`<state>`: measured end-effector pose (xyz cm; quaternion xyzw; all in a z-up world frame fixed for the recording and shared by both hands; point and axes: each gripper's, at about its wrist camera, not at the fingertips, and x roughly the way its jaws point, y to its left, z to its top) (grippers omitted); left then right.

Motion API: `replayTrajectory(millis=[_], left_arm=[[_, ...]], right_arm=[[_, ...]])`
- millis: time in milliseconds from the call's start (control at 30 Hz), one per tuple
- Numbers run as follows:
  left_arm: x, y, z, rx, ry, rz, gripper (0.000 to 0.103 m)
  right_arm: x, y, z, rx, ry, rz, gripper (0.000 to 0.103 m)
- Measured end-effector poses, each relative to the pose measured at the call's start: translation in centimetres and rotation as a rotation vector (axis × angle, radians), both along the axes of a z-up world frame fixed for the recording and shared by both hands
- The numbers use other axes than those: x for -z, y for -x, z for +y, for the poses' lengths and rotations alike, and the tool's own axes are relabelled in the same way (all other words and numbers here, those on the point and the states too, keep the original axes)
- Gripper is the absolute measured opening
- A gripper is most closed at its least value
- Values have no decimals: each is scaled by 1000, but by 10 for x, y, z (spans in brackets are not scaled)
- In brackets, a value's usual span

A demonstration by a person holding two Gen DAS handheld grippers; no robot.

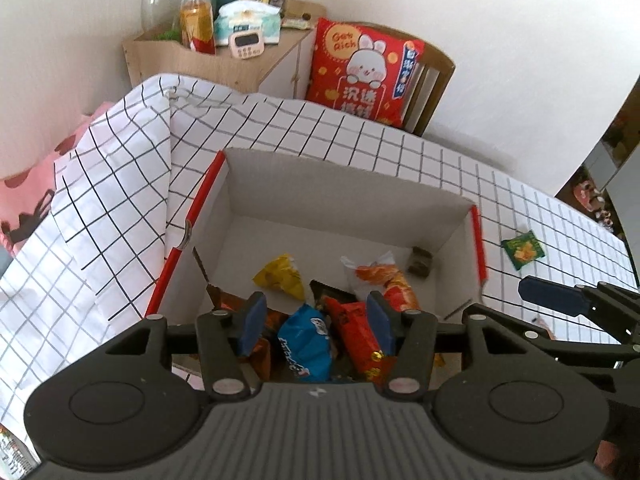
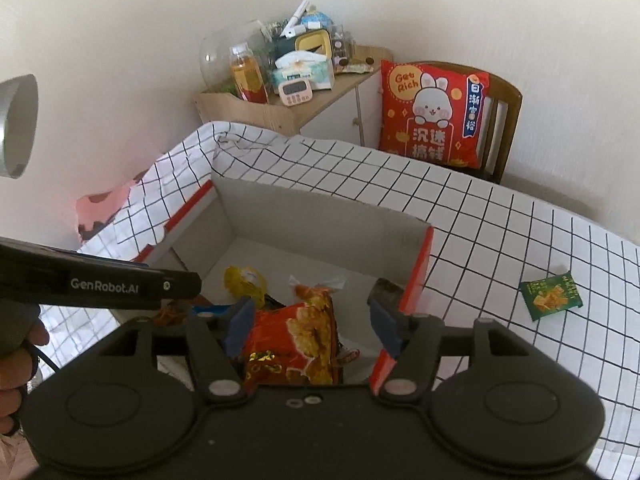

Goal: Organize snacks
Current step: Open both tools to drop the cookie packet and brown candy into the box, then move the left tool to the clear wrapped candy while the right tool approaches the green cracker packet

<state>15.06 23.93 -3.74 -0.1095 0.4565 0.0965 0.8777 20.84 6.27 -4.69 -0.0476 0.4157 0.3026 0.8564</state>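
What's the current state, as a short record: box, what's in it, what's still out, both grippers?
box: open white cardboard box with red edges, on the checked tablecloth
inside: yellow packet, blue packet, red packets, small dark item
still out: green snack packet, on the cloth right of the box
left gripper: open, empty, over the box
right gripper: open, empty, over the box

Box [image 1: 352, 196] on the desk [image 1: 400, 148] ahead of and below both tools, snacks [image 1: 308, 340] heaped in its near end under the left tool [image 1: 316, 320], packet [image 2: 551, 297] on the desk right of the right tool [image 2: 312, 322], chair [image 2: 508, 120] with cushion [image 2: 432, 112] beyond the desk, shelf [image 2: 280, 108] left of the chair.
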Motion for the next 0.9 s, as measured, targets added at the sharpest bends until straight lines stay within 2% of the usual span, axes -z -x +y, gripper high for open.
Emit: replayTrajectory(millis=[133, 267, 433, 733, 900], left_arm=[[-13, 12, -12, 12, -10, -41, 59], [-22, 23, -27, 26, -20, -74, 60], [-31, 38, -49, 43, -37, -114, 65], [-35, 56, -95, 53, -8, -142, 65], [-35, 65, -129, 63, -13, -164, 69]], right_arm=[[-12, 11, -10, 2, -16, -25, 74], [-23, 21, -24, 7, -35, -42, 78], [-35, 35, -46, 21, -56, -60, 87], [-46, 54, -100, 61, -76, -71, 90], [-48, 64, -134, 73, -89, -72, 95]])
